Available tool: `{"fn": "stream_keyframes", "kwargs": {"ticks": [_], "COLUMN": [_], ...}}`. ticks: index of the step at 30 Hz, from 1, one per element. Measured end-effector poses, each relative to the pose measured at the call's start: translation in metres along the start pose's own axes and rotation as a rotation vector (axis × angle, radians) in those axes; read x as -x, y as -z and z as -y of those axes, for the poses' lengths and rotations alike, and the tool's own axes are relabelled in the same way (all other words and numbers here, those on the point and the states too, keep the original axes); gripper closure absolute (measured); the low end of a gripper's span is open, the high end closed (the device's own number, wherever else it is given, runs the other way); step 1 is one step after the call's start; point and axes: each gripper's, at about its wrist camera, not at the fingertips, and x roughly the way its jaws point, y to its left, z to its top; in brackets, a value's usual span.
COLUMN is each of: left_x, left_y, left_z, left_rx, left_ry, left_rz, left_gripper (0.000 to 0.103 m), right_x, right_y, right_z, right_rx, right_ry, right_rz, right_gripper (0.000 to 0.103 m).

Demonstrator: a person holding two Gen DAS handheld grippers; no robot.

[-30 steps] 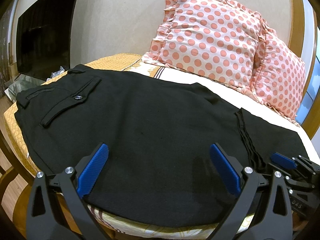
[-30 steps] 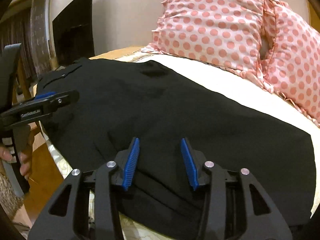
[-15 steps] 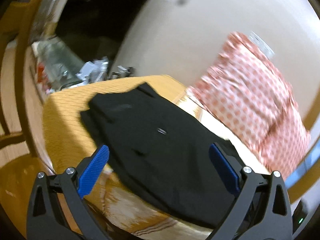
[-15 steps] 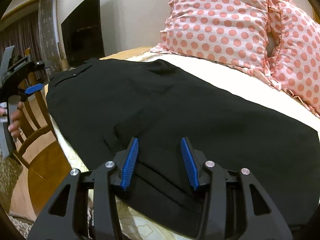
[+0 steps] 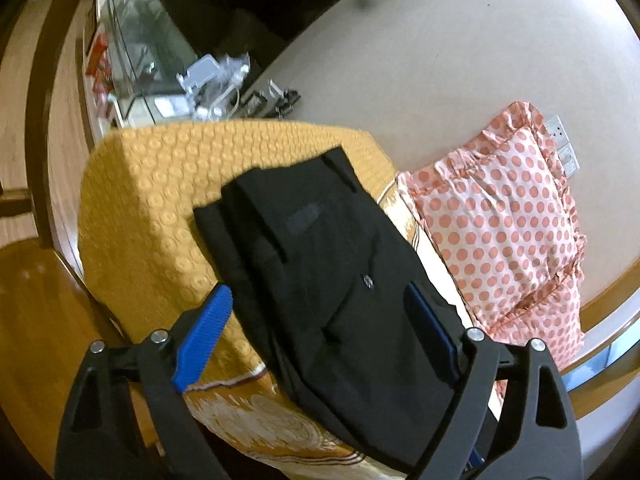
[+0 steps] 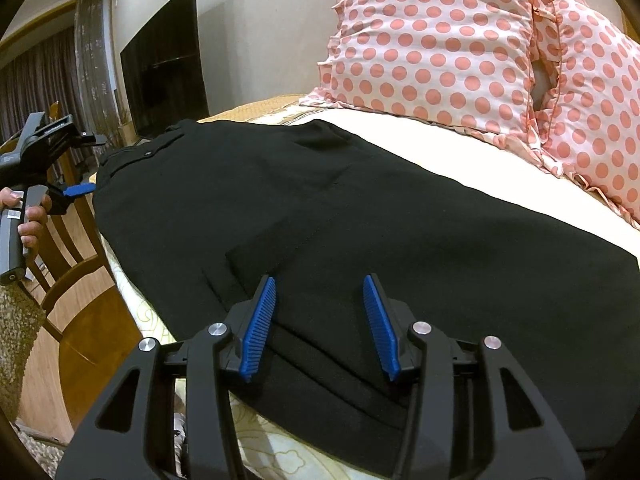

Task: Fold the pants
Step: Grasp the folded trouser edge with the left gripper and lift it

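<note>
Black pants (image 6: pixel 360 216) lie flat along the near edge of the bed, waistband at the left, folded lengthwise. In the left wrist view the pants (image 5: pixel 332 280) show their waistband end with a back pocket and button. My left gripper (image 5: pixel 316 320) is open and empty, hovering above the waistband end; it also shows at the far left of the right wrist view (image 6: pixel 76 168). My right gripper (image 6: pixel 320 312) is open and empty, just above the pants' near edge by a folded hem.
Two pink polka-dot pillows (image 6: pixel 440 40) lean on the wall behind the pants. A yellow quilted cover (image 5: pixel 152 208) drapes the bed corner. A wooden chair (image 6: pixel 68 272) stands by the bed at left. A dark TV (image 6: pixel 164 84) and cluttered glass stand (image 5: pixel 152 60) sit beyond.
My left gripper has swung left from the middle of the pants to the waistband end and tilted. My right gripper has drawn back slightly; both stay open.
</note>
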Motion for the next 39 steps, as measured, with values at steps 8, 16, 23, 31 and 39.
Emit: {"fn": "stream_keyframes", "kwargs": {"ticks": [8, 16, 23, 31, 39], "left_x": [-0.011, -0.016, -0.023, -0.027, -0.007], "left_y": [0.020, 0.006, -0.005, -0.007, -0.006], "left_z": [0.006, 0.000, -0.005, -0.009, 0.072], "left_rx": [0.105, 0.136, 0.132, 0.118, -0.185], "left_ry": [0.197, 0.103, 0.015, -0.040, -0.114], "left_rz": [-0.173, -0.100, -0.021, 0.001, 0.104], "left_gripper": [0.017, 0.037, 0.058, 0.090, 0.093], "right_x": [-0.001, -0.001, -0.001, 0.008, 0.037], "right_y": [0.000, 0.001, 0.001, 0.006, 0.020], "right_z": [0.001, 0.002, 0.001, 0.000, 0.028], "right_rx": [-0.005, 0.002, 0.006, 0.009, -0.046], "right_ry": [0.009, 0.008, 0.006, -0.015, -0.009], "right_rz": [0.008, 0.012, 0.021, 0.048, 0.100], "right_gripper": [0.049, 0.047, 0.046, 0.033, 0.027]}}
